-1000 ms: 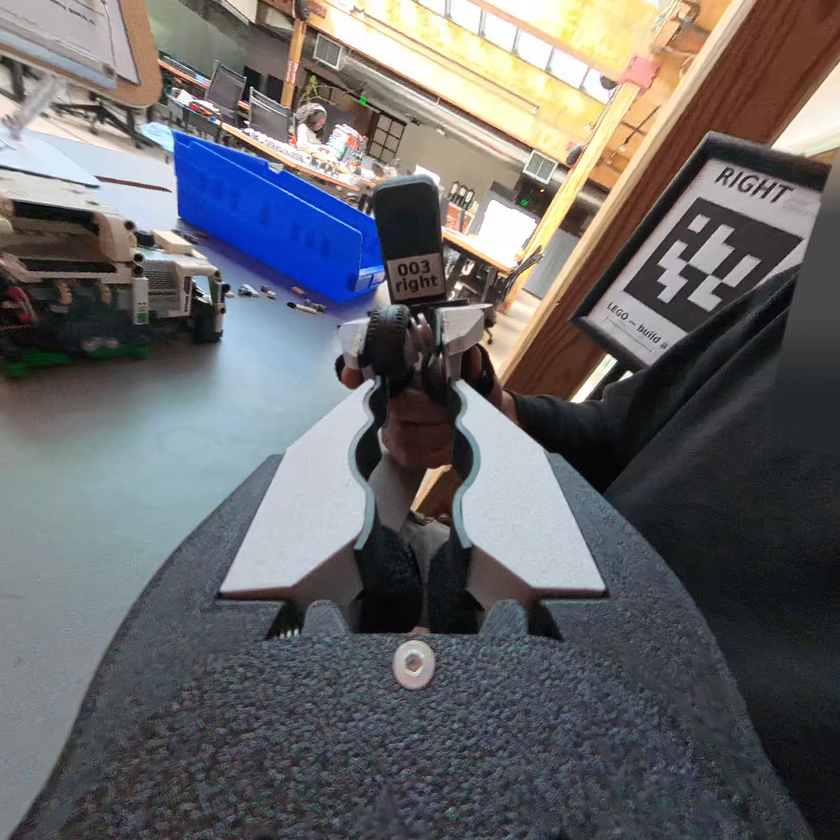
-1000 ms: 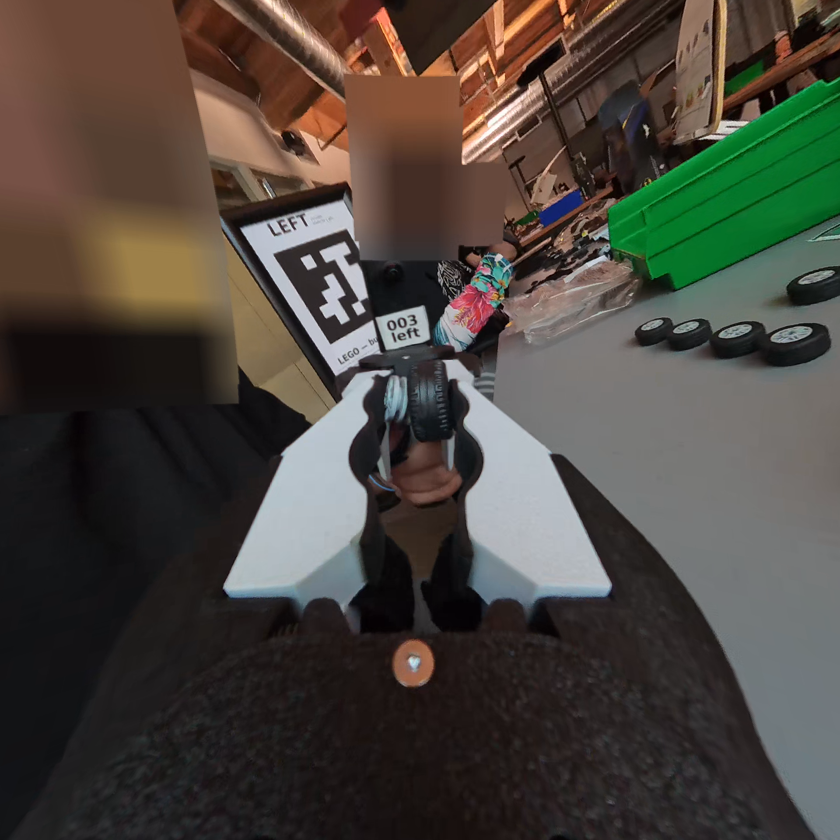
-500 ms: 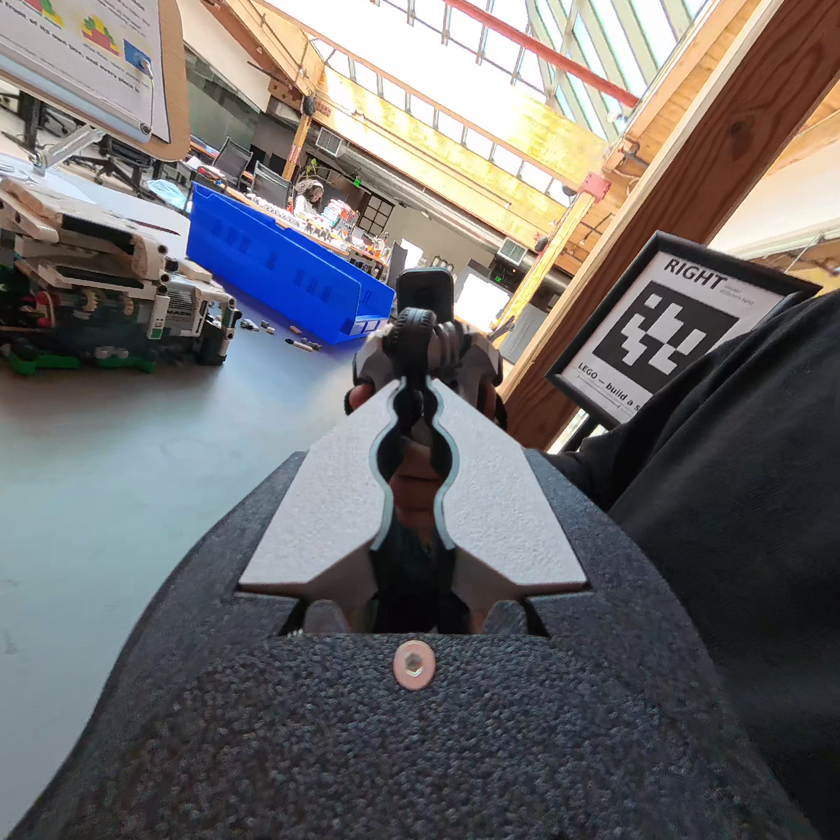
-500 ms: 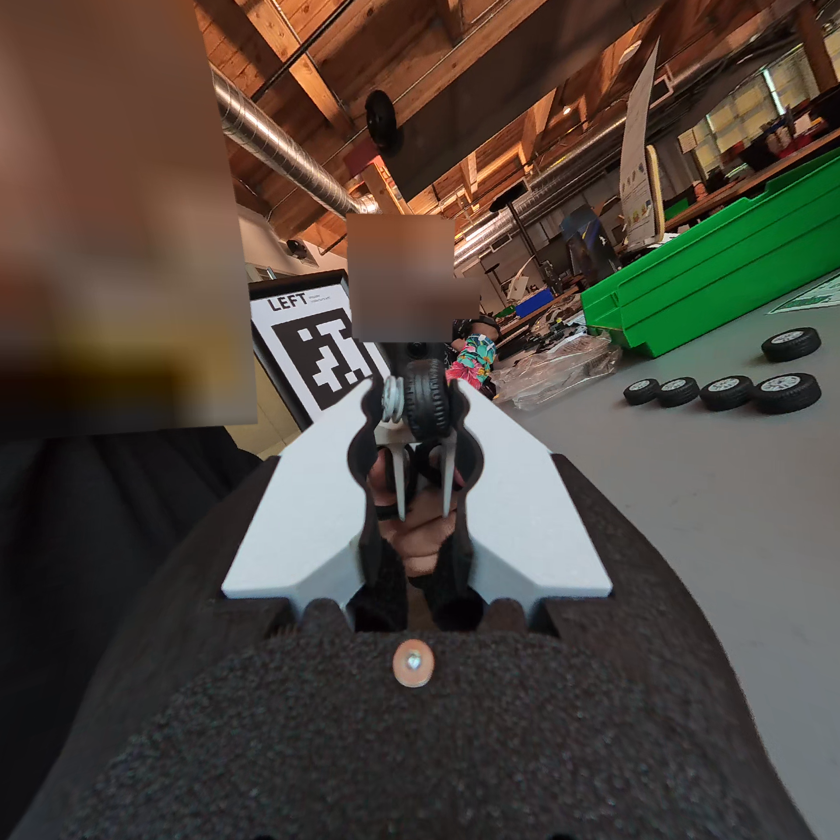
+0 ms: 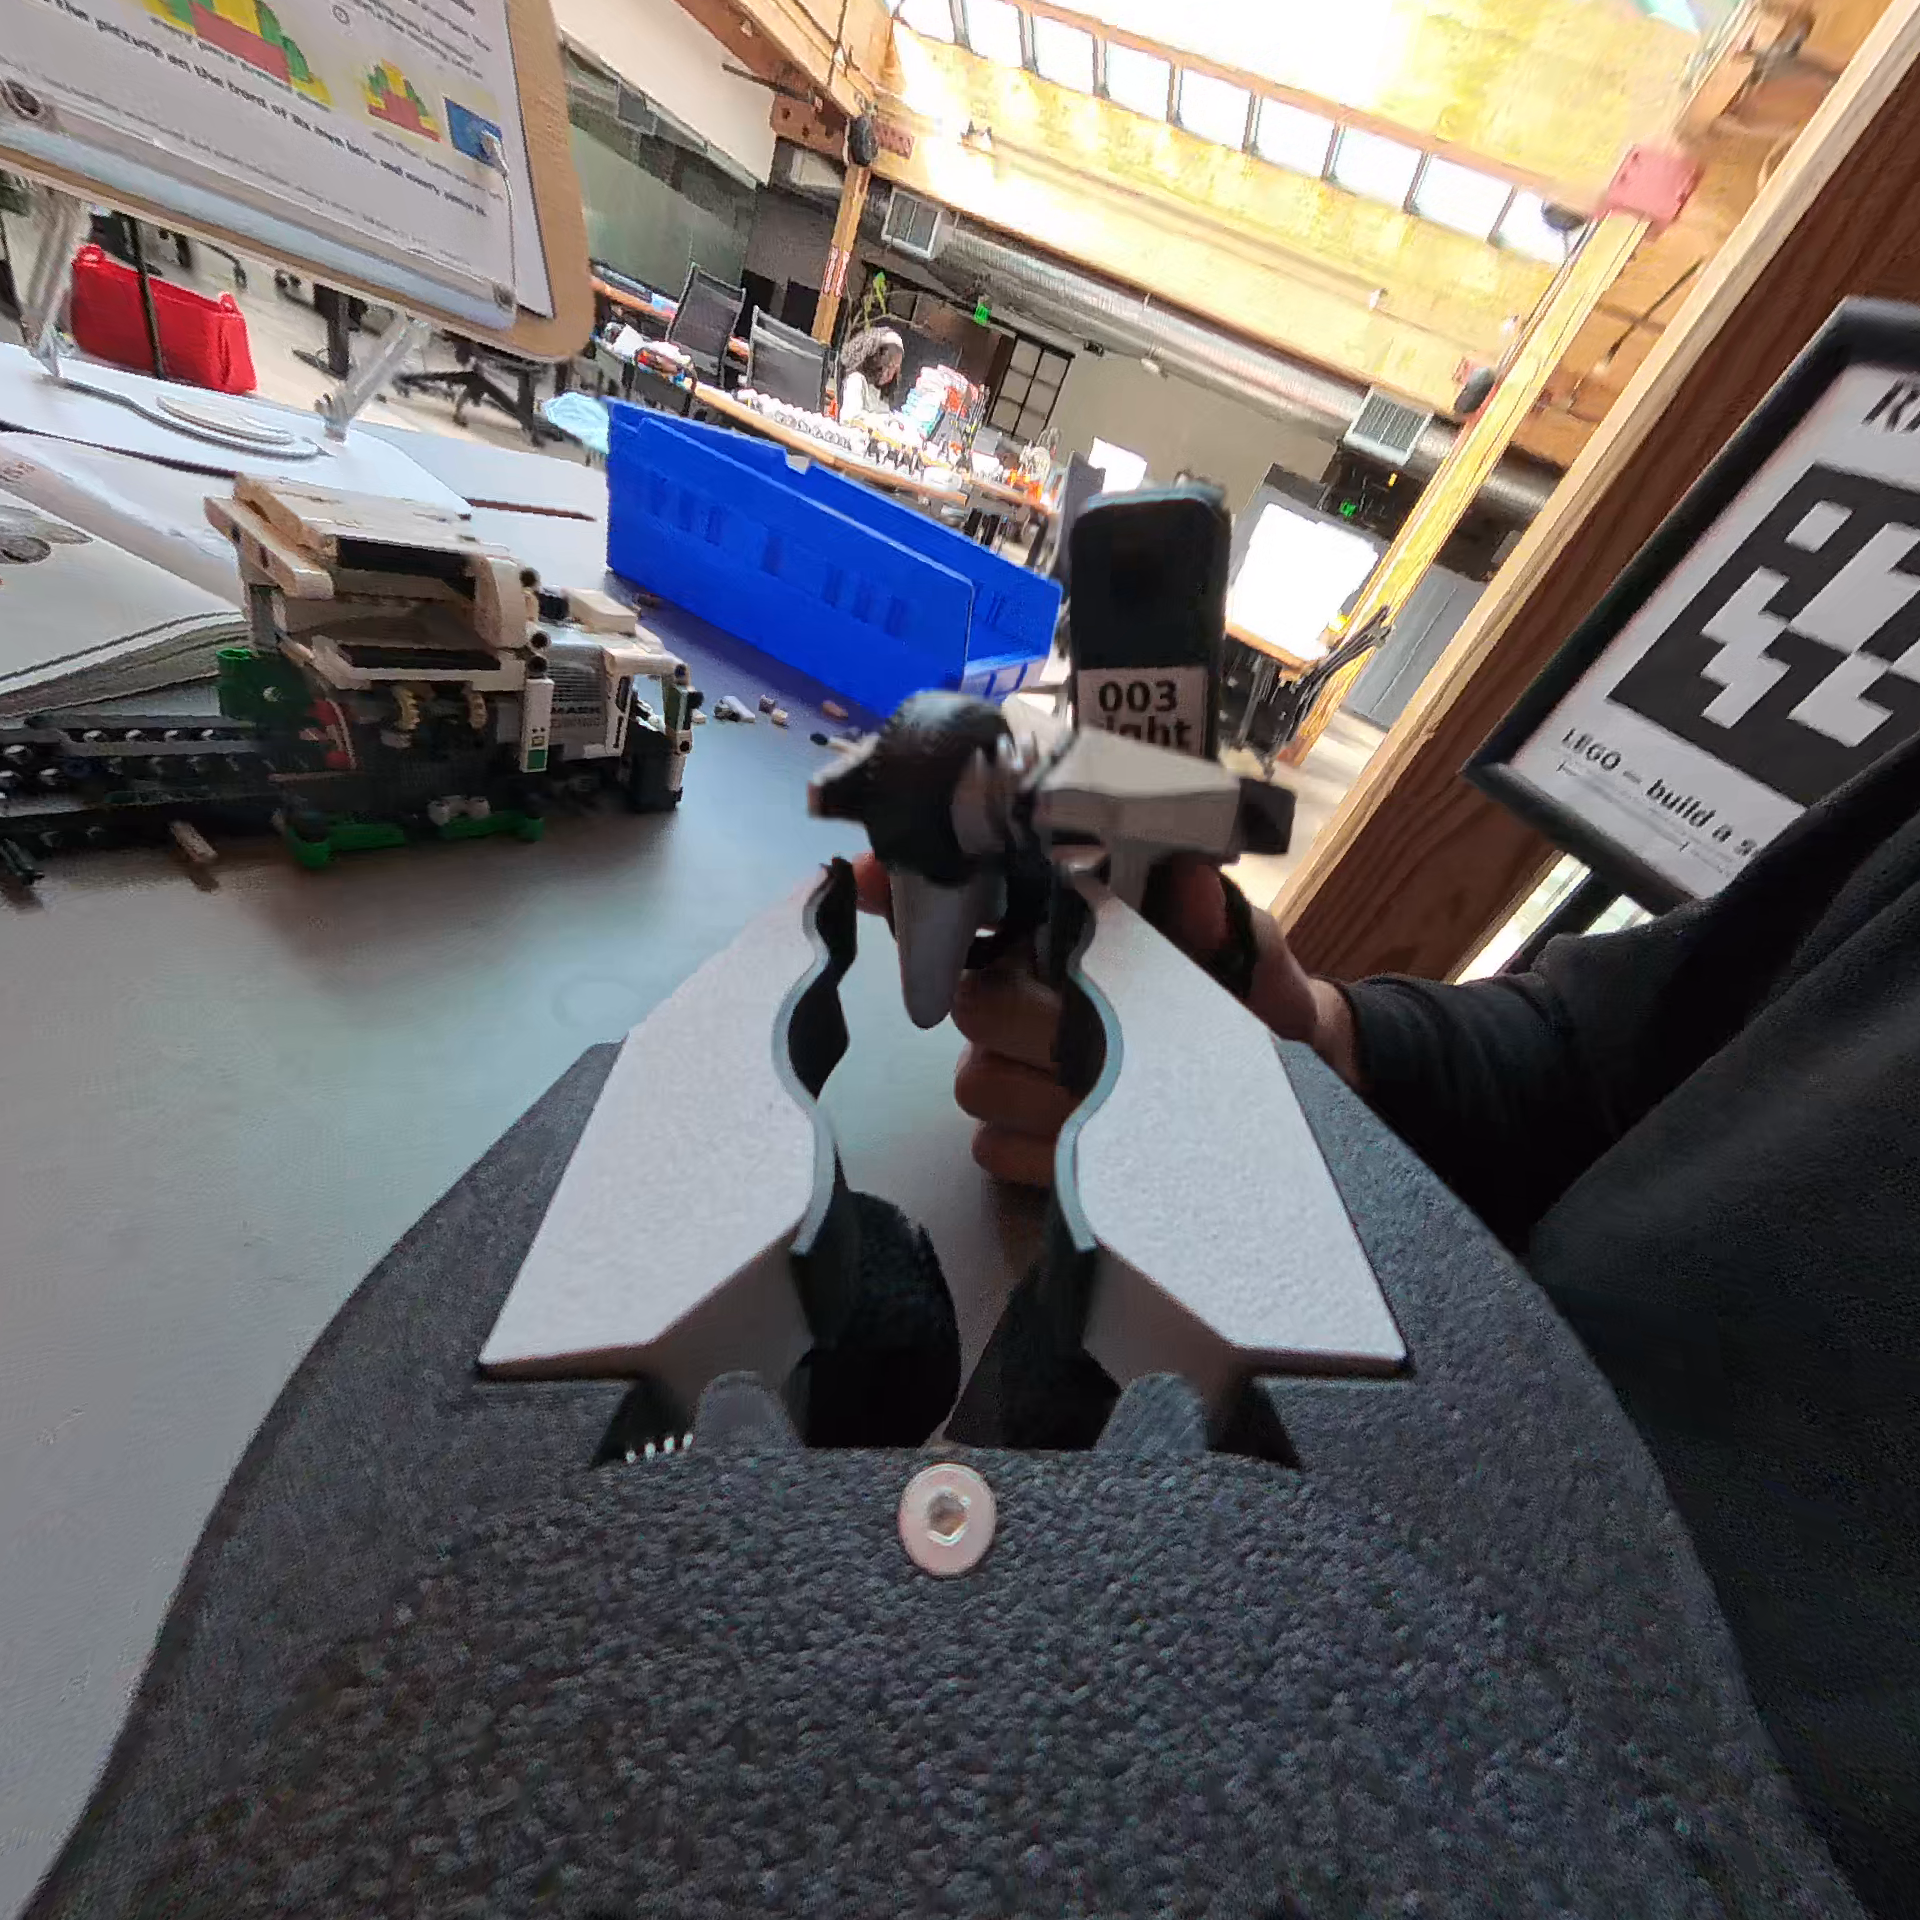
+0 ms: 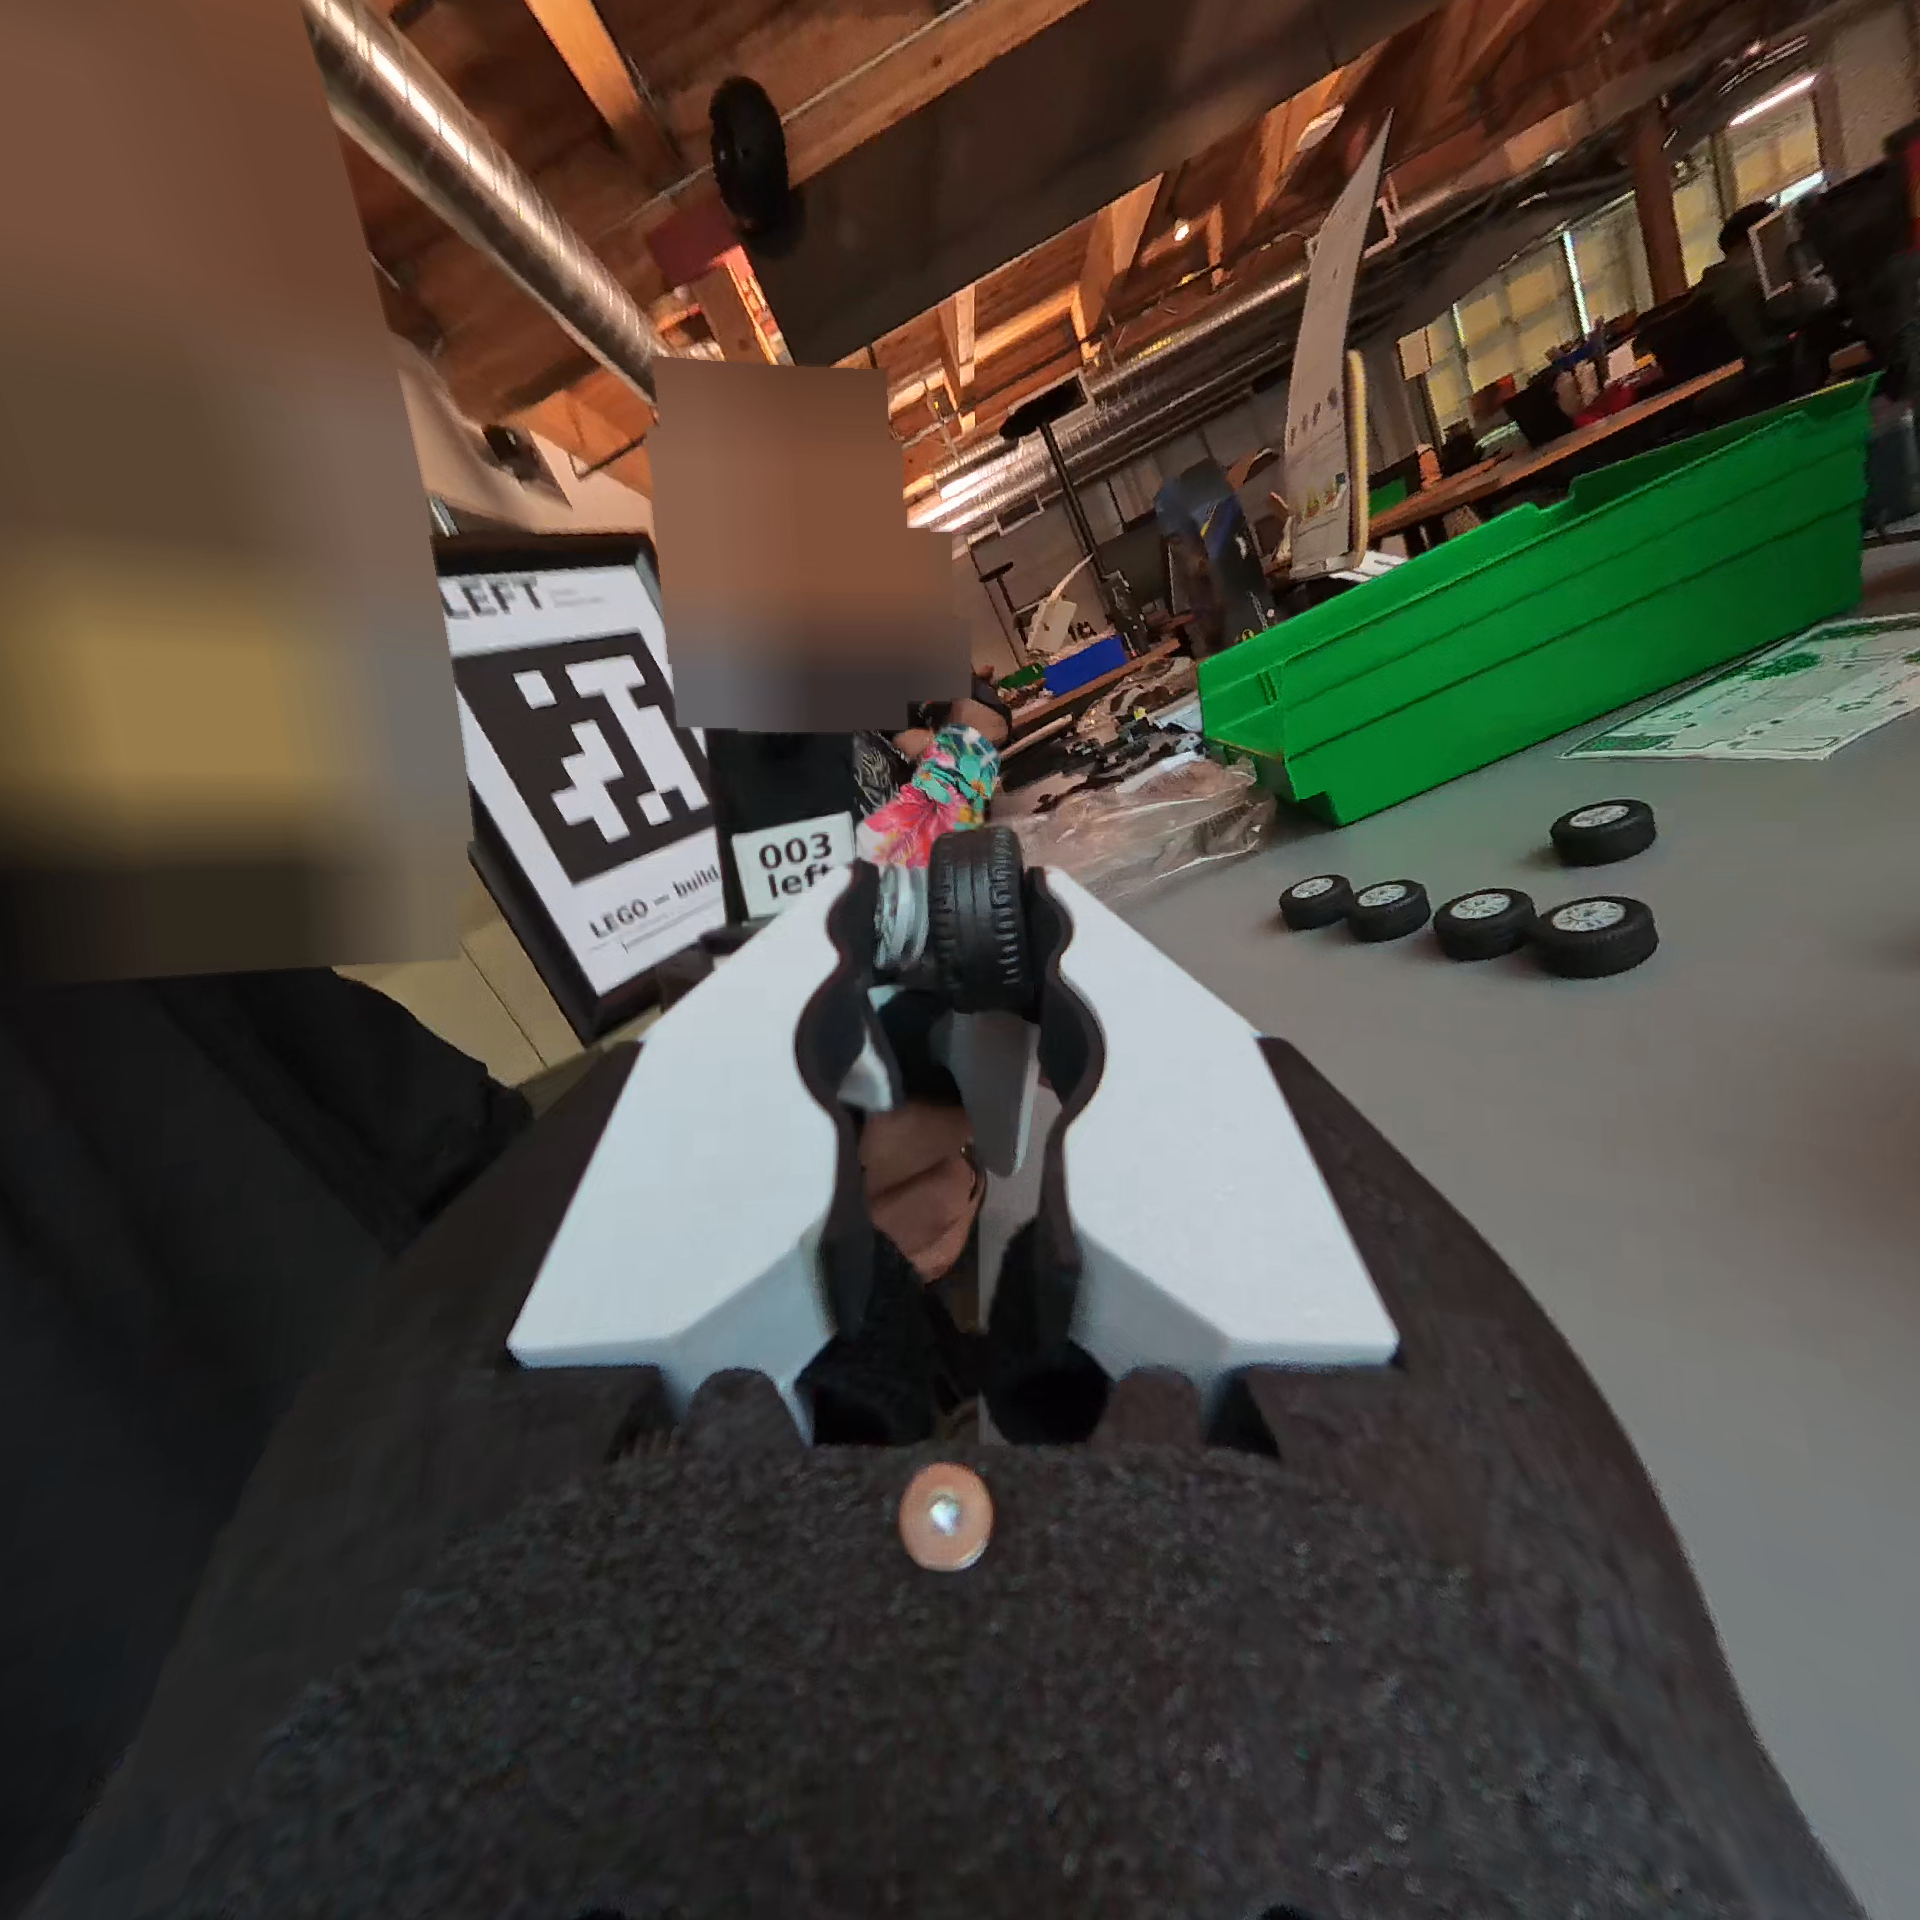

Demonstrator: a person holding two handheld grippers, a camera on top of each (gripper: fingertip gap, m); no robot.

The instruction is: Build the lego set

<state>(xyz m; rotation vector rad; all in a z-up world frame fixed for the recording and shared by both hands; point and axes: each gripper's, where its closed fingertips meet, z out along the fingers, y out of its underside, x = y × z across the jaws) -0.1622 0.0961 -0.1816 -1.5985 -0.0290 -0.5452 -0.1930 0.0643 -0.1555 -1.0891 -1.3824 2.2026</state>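
Observation:
My right gripper [image 6: 951, 904] is shut on a black tyre [image 6: 982, 935], with a silver rim [image 6: 899, 920] at the tyre's left side. It is held up in the air in front of the person. My left gripper [image 5: 951, 914] faces it, open wide and empty, its fingers [image 6: 992, 1081] just below the tyre. In the left wrist view the right gripper [image 5: 997, 821] and its tyre [image 5: 925, 790] are blurred. The part-built white and green lego truck [image 5: 416, 665] stands on the grey table [image 5: 312, 1091] to the left.
A blue bin [image 5: 821, 582], small loose parts [image 5: 769, 712], an open booklet [image 5: 94, 603] and a propped board [image 5: 291, 125] lie beyond the truck. Several finished wheels [image 6: 1475, 920], a green bin [image 6: 1558, 665], a printed sheet [image 6: 1766, 707] and a plastic bag [image 6: 1143, 831] lie to the right.
My left gripper, closed in around the wheel half a second ago, has opened wide and come off it. My right gripper still holds the tyre. Both views have tilted down towards the table.

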